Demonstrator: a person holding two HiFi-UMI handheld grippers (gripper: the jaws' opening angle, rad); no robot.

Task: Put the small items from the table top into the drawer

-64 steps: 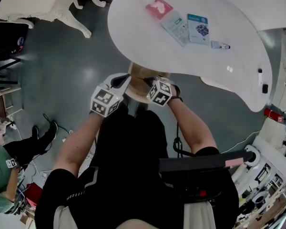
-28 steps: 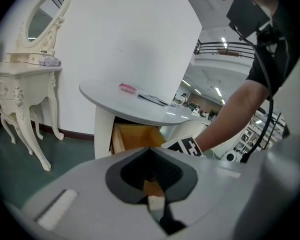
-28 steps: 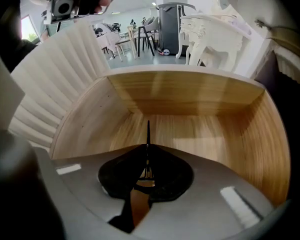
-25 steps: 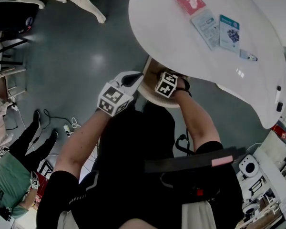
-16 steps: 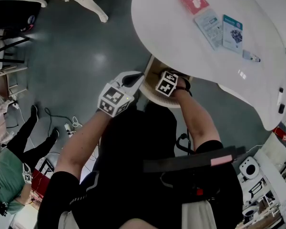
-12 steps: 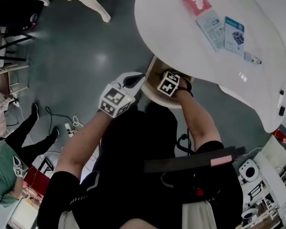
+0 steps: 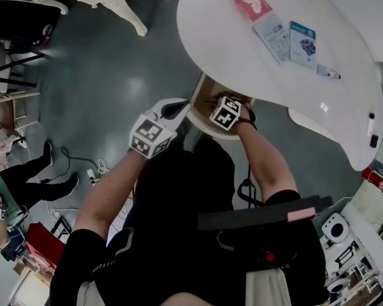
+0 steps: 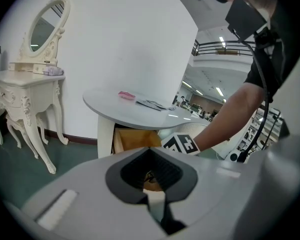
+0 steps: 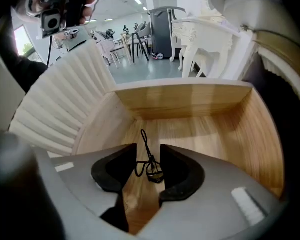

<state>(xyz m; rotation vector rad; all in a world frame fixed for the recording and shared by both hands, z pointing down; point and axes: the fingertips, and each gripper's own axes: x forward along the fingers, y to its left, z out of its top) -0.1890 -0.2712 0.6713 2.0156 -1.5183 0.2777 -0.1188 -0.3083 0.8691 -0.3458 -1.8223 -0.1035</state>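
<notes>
My right gripper (image 9: 147,154) reaches into the open wooden drawer (image 9: 200,129) under the round white table (image 7: 236,50). Its jaws are opening. A small black item with a thin cord loop (image 9: 152,173) lies on the drawer floor between them, and the pads are off it. In the head view the right gripper (image 7: 221,104) sits over the drawer (image 7: 204,97). My left gripper (image 7: 173,109) hangs just left of the drawer, shut and empty; in its own view the left gripper (image 8: 152,196) faces the drawer (image 8: 135,139). On the tabletop lie a red packet (image 7: 253,4), two cards (image 7: 272,29) and a small pen-like thing (image 7: 327,73).
A white ornate dressing table (image 8: 27,84) stands to the left of the round table (image 8: 140,115). A white ribbed panel (image 9: 65,99) borders the drawer's left side. A person's legs (image 7: 32,177) and cables are on the grey floor at the left.
My right gripper has moved from the drawer's front edge further in over the drawer. The left gripper has stayed beside the drawer.
</notes>
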